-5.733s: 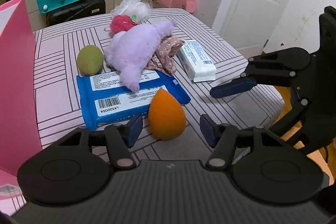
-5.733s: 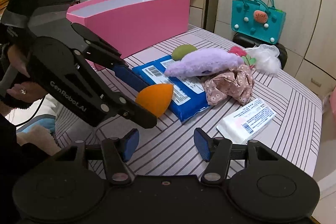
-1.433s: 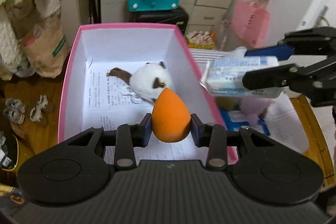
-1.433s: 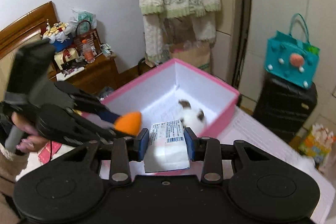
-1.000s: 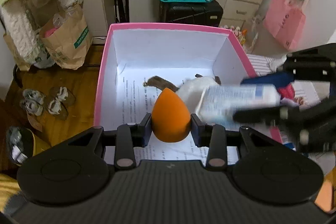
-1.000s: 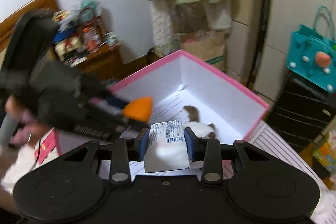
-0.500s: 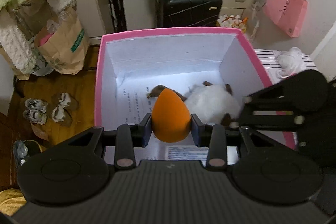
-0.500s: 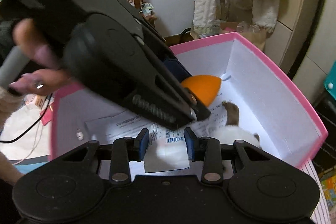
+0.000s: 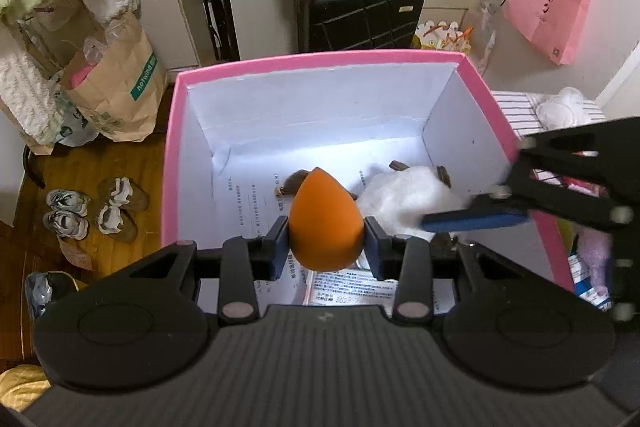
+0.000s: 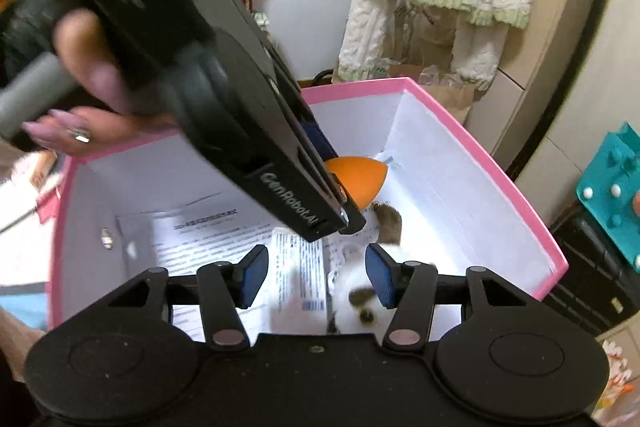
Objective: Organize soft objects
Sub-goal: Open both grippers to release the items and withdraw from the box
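Left wrist view: over the pink box [image 9: 170, 163], the left gripper [image 9: 326, 241] pinches an orange sponge [image 9: 325, 223], its fingers starting to part. Inside the box, the right gripper [image 10: 315, 275] spreads its fingers clear of a white wipes pack [image 10: 302, 281] lying beside a white plush toy [image 9: 404, 201].

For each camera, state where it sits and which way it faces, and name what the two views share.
Left wrist: on the left gripper, looking down into the pink cardboard box; its opening jaws still pinch the orange egg-shaped sponge.
Right wrist: on the right gripper, looking down into that box; its opening jaws straddle the released white wipes packet; a hand shows.
Shared: box, sponge, white plush toy.
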The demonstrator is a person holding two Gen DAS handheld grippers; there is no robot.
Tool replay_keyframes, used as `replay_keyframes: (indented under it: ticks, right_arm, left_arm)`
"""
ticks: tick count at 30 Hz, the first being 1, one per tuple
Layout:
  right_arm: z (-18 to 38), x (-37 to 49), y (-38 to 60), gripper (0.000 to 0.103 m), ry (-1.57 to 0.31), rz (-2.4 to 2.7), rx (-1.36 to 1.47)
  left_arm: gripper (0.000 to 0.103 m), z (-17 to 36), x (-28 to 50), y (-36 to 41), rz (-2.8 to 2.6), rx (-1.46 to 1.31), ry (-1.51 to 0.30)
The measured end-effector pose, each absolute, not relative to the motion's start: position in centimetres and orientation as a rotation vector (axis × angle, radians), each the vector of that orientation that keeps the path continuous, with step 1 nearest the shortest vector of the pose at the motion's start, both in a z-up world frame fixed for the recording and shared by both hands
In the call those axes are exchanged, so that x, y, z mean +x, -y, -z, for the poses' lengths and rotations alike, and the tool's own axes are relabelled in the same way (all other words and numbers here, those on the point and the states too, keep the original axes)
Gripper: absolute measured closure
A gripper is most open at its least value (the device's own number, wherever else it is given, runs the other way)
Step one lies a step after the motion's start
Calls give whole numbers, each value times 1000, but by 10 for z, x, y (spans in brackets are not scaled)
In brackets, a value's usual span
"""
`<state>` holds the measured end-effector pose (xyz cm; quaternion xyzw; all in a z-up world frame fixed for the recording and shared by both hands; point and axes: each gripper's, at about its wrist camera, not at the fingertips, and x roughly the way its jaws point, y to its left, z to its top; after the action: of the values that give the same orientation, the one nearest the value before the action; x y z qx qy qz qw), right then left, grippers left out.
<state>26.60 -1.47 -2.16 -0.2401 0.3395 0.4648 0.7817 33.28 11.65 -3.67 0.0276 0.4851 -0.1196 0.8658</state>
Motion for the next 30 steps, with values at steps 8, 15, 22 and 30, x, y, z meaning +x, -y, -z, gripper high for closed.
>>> replay_keyframes:
  ticks: [8, 15, 22, 30]
  right_arm:
    - [4, 254, 45, 44, -728, -943, -386]
    - [-10, 233, 71, 44, -741, -914, -276]
    - [-21, 209, 91, 44, -769, -889, -200]
    - [-37, 166, 113, 44, -735, -868, -193]
  left_arm:
    - [45, 34, 332, -113, 227, 53, -978]
    - [40, 13, 292, -120, 282, 13, -954]
    - [37, -10, 241, -125, 295, -5, -932]
    - [34, -33, 188, -122, 314, 9, -919]
